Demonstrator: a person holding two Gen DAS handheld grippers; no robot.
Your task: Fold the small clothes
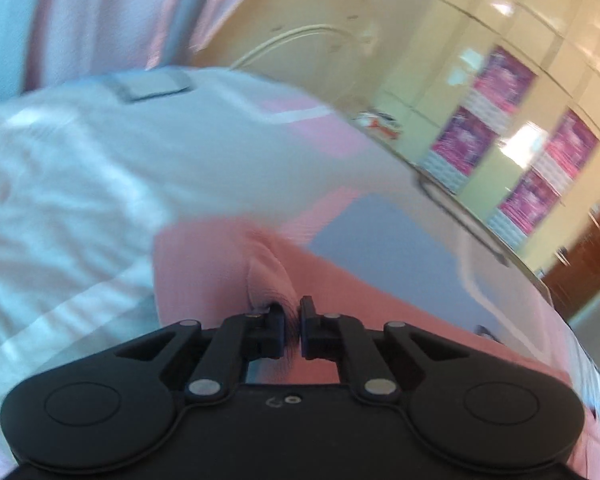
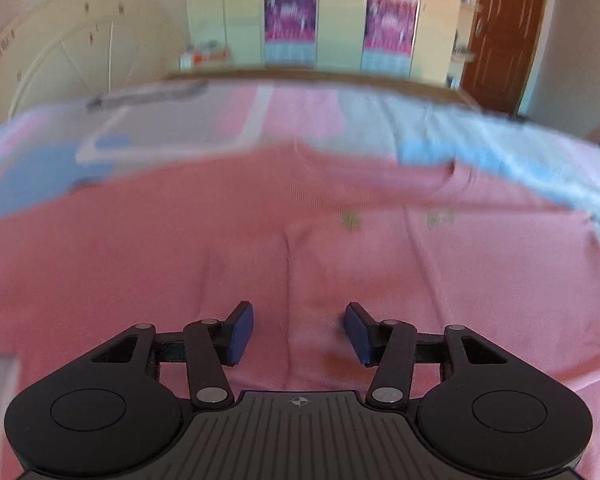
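My left gripper (image 1: pixel 291 330) jaws pinched on a pink garment (image 2: pixel 300 240) fold, seen only there, right gripper (image 2: pixel 299 332) jaws wide above garment, long axis crosswise, wardrobe (image 2: pixel 340 16) beyond

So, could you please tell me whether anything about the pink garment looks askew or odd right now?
Yes: the pink garment is not lying flat. The left hand-held gripper is shut on a pinched fold of it, raising a puckered ridge, and creases run up its middle ahead of the open right hand-held gripper. No damage shows.
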